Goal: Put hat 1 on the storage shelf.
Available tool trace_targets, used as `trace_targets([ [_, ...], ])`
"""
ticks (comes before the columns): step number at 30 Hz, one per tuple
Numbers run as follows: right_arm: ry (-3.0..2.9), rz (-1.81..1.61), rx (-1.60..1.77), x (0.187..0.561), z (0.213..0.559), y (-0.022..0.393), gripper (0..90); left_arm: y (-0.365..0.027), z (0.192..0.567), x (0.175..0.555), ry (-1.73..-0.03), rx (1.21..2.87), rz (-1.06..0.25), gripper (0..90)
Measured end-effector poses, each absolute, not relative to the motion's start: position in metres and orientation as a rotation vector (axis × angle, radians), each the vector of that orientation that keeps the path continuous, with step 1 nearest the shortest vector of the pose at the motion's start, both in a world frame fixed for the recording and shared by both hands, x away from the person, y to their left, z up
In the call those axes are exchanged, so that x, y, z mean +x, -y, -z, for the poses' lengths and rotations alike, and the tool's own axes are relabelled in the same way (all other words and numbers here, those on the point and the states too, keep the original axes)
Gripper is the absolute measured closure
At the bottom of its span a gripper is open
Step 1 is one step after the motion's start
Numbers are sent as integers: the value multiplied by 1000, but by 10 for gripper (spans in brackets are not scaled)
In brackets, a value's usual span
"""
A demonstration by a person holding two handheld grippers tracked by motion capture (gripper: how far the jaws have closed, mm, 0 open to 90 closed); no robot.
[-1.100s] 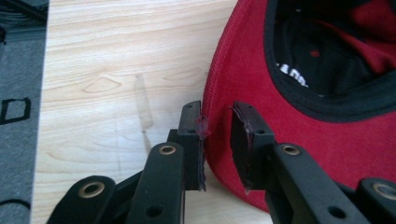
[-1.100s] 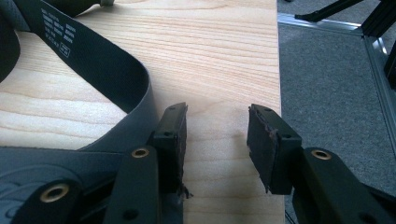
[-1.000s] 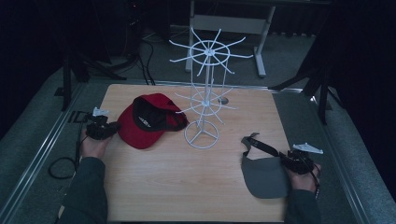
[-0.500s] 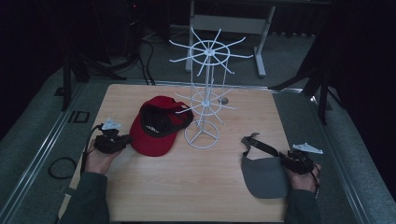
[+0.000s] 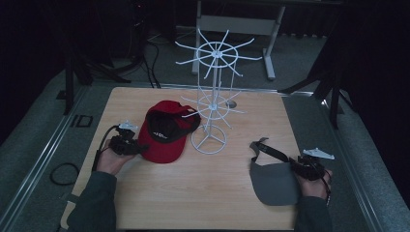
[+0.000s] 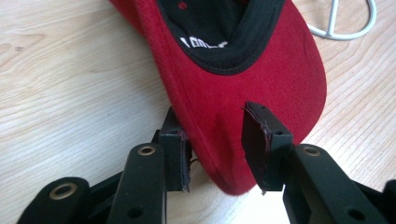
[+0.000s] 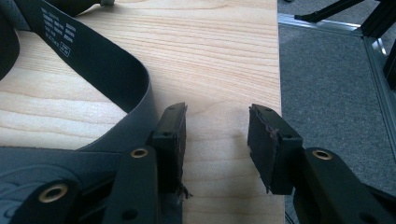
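- The left tongs (image 5: 140,147) sit at the left of the wooden surface (image 5: 193,193). Their jaws have just been opening and now stand released, with the brim tip of the red cap (image 5: 164,133) between them; whether one pad still brushes the brim edge is unclear.
- The red cap lies left of centre on the surface, upside down, brim pointing near-left. Its outer cloth is red and finely textured, its lining and inner band black.
- White printing runs along the black inner band (image 6: 219,44); it is cut off and cannot be read.
- The white wire rack (image 5: 212,96) stands just right of the cap at mid-surface; a lower arm reaches over the cap's crown.
- The grey visor (image 5: 273,181) lies flat at the near right, with its dark strap (image 5: 268,150) looping toward the far side.
- The strap's inside carries small white lettering (image 7: 58,30), too small to read.
- The right tongs (image 5: 293,167) are spread apart at the visor's right edge, one jaw beside the strap, gripping nothing.
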State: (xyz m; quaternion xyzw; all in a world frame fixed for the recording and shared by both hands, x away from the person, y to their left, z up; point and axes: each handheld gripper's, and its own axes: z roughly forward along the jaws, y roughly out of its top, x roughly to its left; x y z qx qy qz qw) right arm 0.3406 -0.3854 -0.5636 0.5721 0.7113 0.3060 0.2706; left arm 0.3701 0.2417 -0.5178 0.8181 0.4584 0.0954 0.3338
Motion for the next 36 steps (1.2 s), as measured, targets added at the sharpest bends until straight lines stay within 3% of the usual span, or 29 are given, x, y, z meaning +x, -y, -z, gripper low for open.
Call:
trace_targets([
  [17, -1919, -830, 1546, 341, 564, 386, 565, -208, 535, 384, -1125, 2238, -87, 585],
  [22, -1920, -830, 1544, 341, 564, 386, 564, -207, 533, 381, -1105, 2222, -73, 682],
  [36, -1921, -826, 1534, 341, 564, 385, 564, -220, 533, 361, -1093, 2094, -100, 809],
])
